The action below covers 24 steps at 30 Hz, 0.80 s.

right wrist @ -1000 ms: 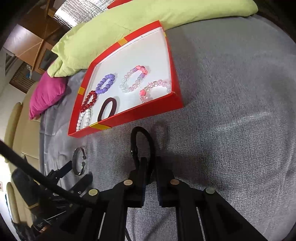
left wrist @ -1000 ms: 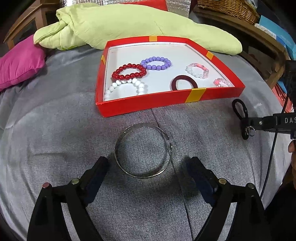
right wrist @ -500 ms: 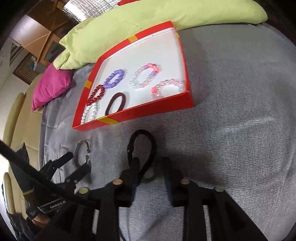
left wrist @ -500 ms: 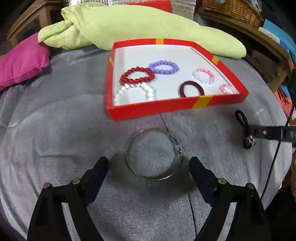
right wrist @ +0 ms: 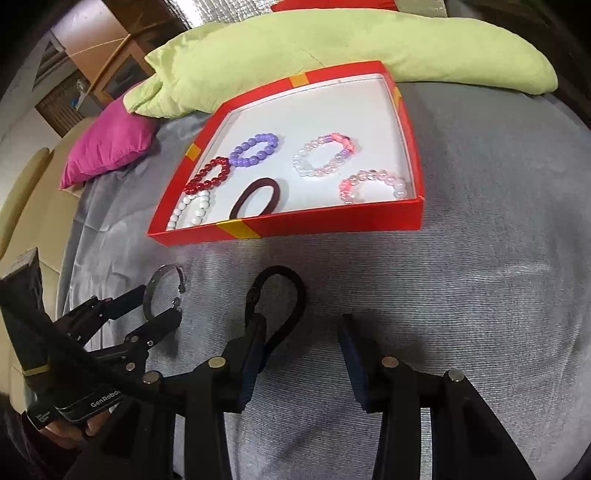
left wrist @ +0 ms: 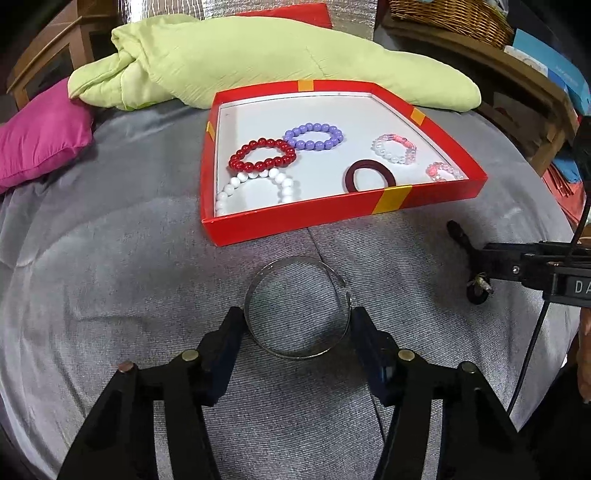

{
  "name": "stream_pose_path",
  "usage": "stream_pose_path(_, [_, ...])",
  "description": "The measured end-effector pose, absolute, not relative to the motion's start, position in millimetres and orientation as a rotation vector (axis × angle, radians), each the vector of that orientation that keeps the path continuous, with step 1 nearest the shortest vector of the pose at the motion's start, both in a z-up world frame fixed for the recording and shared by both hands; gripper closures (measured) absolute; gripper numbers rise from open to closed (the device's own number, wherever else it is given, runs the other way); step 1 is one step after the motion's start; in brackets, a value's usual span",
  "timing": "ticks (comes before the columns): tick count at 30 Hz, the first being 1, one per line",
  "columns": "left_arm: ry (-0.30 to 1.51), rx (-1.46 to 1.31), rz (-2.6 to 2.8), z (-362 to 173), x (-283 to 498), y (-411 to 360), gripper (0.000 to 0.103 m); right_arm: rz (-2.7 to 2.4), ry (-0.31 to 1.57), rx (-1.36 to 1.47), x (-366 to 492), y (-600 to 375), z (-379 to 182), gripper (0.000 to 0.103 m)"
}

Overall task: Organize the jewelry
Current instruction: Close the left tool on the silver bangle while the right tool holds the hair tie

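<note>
A silver bangle (left wrist: 297,306) lies on the grey cover in front of the red tray (left wrist: 332,218). My left gripper (left wrist: 297,325) has closed in on it, with both fingertips touching the bangle's sides; it also shows in the right wrist view (right wrist: 159,302). My right gripper (right wrist: 301,332) is open, and a black hair tie (right wrist: 279,299) lies by its left finger (right wrist: 255,332), touching or just under it. The tray (right wrist: 332,225) holds red, purple, white and pink bead bracelets and a maroon hair tie (left wrist: 369,175).
A light green quilt (left wrist: 258,55) lies behind the tray and a magenta pillow (left wrist: 40,129) sits at the left. A wicker basket (left wrist: 454,14) stands on a wooden shelf at the back right. The right gripper shows at the right edge of the left wrist view (left wrist: 480,266).
My left gripper moved forward and narrowed its jaws onto the bangle. My right gripper opened and released the black hair tie, which now lies on the cover.
</note>
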<state>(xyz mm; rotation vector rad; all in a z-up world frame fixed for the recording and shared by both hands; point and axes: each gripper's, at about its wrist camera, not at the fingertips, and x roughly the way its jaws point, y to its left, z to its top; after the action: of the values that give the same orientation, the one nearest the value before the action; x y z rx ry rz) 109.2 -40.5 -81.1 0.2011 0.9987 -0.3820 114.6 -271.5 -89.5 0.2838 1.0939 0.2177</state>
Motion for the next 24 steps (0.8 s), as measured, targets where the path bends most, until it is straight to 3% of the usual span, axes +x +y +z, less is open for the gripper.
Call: stream_pose_path(24, [0.954,0.209,-0.364,-75,108,-37,0.042,0.278,1.082,0.185,114,-231,-89,0.059])
